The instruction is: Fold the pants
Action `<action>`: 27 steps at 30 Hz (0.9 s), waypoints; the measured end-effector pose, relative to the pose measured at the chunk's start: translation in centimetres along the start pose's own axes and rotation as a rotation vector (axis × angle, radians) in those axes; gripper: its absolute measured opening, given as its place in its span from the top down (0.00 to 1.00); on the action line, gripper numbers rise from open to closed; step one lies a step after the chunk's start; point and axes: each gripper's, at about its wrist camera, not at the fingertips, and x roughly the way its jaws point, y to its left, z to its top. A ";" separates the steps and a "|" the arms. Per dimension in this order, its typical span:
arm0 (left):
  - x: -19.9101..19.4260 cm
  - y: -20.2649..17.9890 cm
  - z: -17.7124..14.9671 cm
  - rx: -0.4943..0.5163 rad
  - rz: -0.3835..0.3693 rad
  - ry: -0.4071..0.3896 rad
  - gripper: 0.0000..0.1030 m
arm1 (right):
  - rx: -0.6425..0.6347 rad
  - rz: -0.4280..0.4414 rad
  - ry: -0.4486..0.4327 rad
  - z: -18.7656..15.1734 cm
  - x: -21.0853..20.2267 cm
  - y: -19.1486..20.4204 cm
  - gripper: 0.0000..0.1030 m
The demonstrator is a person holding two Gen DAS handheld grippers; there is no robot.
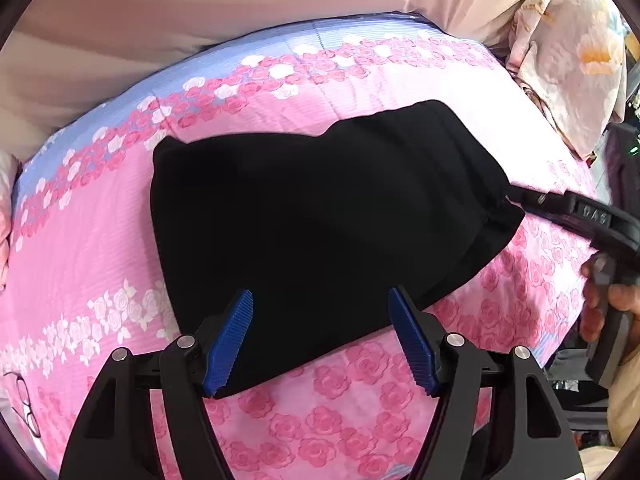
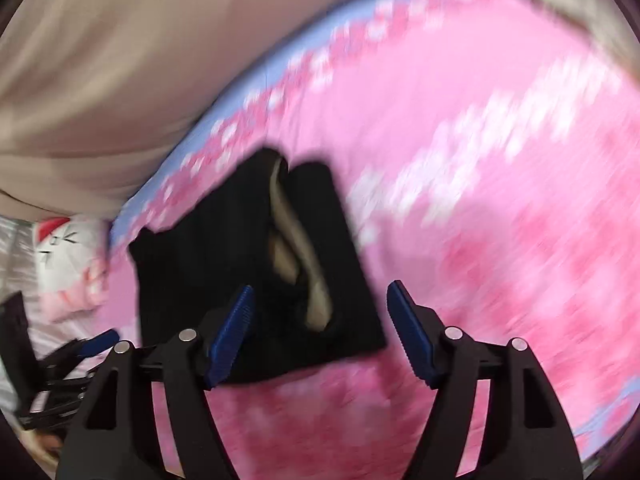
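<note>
Black pants [image 1: 320, 208] lie folded into a compact shape on a pink rose-print bedspread [image 1: 88, 240]. My left gripper [image 1: 320, 340] hangs open just above their near edge, with the blue pads [image 1: 230, 344] wide apart and pressing on nothing. My right gripper [image 1: 520, 199] comes in from the right, its tips at the pants' right corner, with a hand [image 1: 612, 304] on its handle. The right wrist view is blurred. There my right gripper [image 2: 320, 340] stands open over the pants [image 2: 200, 260], where a beige inner lining [image 2: 316, 280] shows. My left gripper [image 2: 80, 348] is at the lower left.
Eyeglasses [image 1: 24, 404] lie on the bed at the near left. A floral pillow [image 1: 568, 60] sits at the far right and a beige fabric backdrop [image 1: 200, 8] runs behind the bed. A white cushion with a drawn face [image 2: 60, 248] rests beside the bedspread.
</note>
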 end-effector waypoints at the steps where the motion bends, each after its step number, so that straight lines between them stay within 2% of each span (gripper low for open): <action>1: -0.1 -0.3 0.2 0.000 0.000 -0.004 0.34 | -0.020 0.026 0.012 0.7 0.0 0.5 0.34; 3: -0.3 -0.8 0.2 0.000 0.002 -0.012 0.34 | -0.062 0.045 0.084 1.3 1.6 1.7 0.35; 4: -0.3 -1.0 0.3 -0.001 0.003 -0.012 0.34 | -0.103 0.044 0.101 1.2 2.5 2.4 0.39; 5: -0.2 -1.1 0.4 -0.003 0.004 -0.012 0.34 | -0.139 0.043 0.113 1.1 3.3 2.9 0.61; 6: -0.1 -1.1 0.5 -0.007 0.006 -0.010 0.34 | -0.177 0.035 0.141 0.8 4.2 3.6 0.89; 7: -0.1 -1.1 0.5 -0.010 0.009 -0.008 0.34 | -0.191 0.044 0.168 0.6 4.5 4.3 0.96; 9: -0.4 -1.0 0.6 -0.017 0.017 -0.007 0.34 | -0.221 0.081 0.142 0.6 2.4 5.7 0.96; 12: -0.8 -0.5 0.6 -0.026 0.025 -0.018 0.34 | -0.236 0.034 0.095 0.6 -0.6 4.9 0.96; 14: -0.5 -0.2 0.5 -0.035 0.032 -0.014 0.34 | -0.223 -0.031 0.182 -0.3 1.6 2.3 0.95; 15: -0.2 -0.1 0.4 -0.040 0.033 -0.003 0.34 | -0.204 -0.055 0.242 -1.1 3.2 1.0 0.91; 16: 0.1 0.0 0.4 -0.043 0.032 0.005 0.34 | -0.178 -0.053 0.239 -1.5 3.4 0.4 0.89; 17: 0.3 0.0 0.4 -0.045 0.040 0.018 0.34 | -0.157 -0.045 0.213 -1.3 2.8 0.4 0.88; 20: 0.3 0.0 0.5 -0.036 0.071 0.028 0.34 | -0.128 -0.046 0.039 -0.2 -0.9 2.2 0.87; 22: 0.3 -0.1 0.4 -0.030 0.070 0.024 0.34 | -0.170 -0.039 -0.001 -0.1 -1.8 3.6 0.87; 24: 0.4 -0.2 0.4 -0.031 0.069 0.028 0.34 | -0.246 -0.048 0.042 -0.6 -0.2 4.7 0.87; 26: 0.3 -0.3 0.5 -0.024 0.069 0.024 0.34 | -0.296 -0.127 0.150 -2.2 2.9 3.7 0.89; 27: 0.2 -0.4 0.5 -0.020 0.071 0.019 0.34 | -0.287 -0.151 0.175 -2.7 4.0 2.9 0.93</action>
